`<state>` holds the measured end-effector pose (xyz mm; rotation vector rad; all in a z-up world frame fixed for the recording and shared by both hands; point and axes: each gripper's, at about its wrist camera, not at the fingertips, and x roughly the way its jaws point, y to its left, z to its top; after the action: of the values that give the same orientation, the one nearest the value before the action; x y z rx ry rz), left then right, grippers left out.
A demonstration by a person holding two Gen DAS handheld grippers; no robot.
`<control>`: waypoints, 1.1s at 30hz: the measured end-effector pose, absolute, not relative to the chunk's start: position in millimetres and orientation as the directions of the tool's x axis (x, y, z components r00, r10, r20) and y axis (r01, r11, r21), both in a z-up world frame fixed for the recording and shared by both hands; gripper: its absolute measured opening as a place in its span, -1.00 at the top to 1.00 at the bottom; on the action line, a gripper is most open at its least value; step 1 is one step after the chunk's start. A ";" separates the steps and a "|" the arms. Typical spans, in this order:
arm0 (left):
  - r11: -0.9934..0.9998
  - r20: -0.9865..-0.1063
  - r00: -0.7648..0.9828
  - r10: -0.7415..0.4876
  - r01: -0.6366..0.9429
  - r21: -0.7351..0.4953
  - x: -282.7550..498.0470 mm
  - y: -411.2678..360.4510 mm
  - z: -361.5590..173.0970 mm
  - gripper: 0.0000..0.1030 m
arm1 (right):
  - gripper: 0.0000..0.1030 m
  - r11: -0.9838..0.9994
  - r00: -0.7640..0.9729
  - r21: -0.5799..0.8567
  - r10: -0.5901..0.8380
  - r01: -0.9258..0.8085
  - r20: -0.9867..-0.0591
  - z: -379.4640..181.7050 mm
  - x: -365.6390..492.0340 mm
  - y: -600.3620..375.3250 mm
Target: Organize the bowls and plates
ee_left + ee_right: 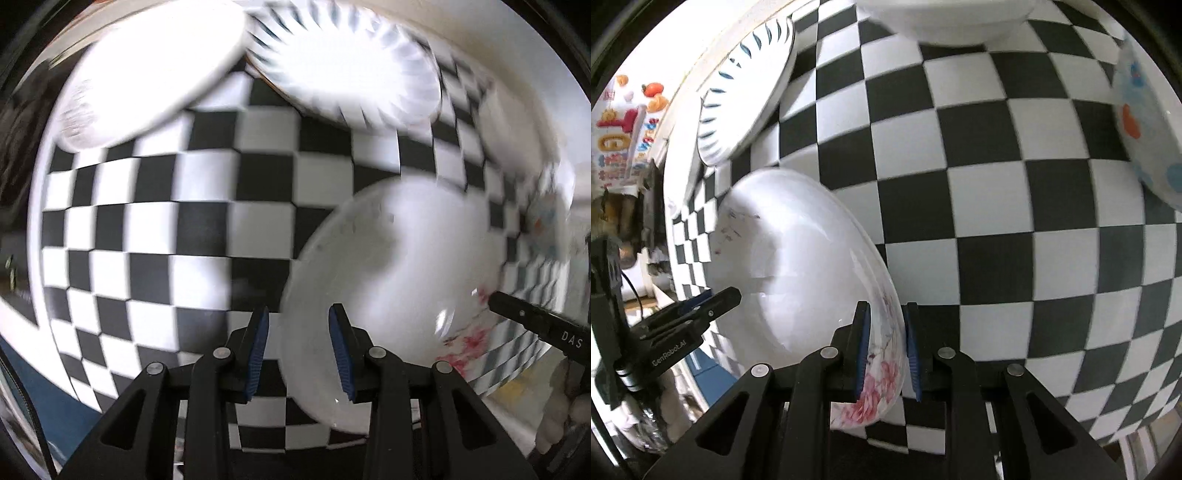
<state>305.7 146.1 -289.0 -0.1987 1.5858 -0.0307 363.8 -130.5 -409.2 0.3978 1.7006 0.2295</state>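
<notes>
A white plate with pink flowers on its rim (805, 273) is held tilted above the checkered table; it also shows in the left wrist view (399, 280). My right gripper (886, 350) is shut on its flowered rim. My left gripper (300, 350) is open, its fingers either side of the plate's opposite rim, not clamped. A blue-striped plate (351, 70) (746, 92) and a plain white plate (147, 77) lie further back.
The black-and-white checkered table (997, 206) fills both views. A plain white bowl (945, 22) sits at the far edge. A bowl with orange and blue spots (1145, 125) stands at the right; it is blurred in the left wrist view (546, 218).
</notes>
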 end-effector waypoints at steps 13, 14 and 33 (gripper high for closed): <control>0.840 -0.962 0.207 -0.175 -0.479 -0.256 379.2 331.1 -256.5 -0.03 | -0.19 0.802 0.030 0.566 0.581 -0.192 -0.813 -302.3 503.6 7.1; 0.831 -0.964 0.196 -0.177 -0.496 -0.253 388.2 340.9 -268.3 -0.03 | -0.19 0.800 0.009 0.560 0.575 -0.214 -0.818 -311.0 522.8 30.1; 0.856 -0.980 0.095 -0.175 -0.476 -0.199 449.5 384.9 -342.9 0.46 | 0.65 0.838 -0.255 0.441 0.373 -0.321 -0.892 -441.9 648.0 165.3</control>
<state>449.5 384.9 -342.9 -0.5468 1.4803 0.2405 648.0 165.3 -441.9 0.0404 1.7068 0.6558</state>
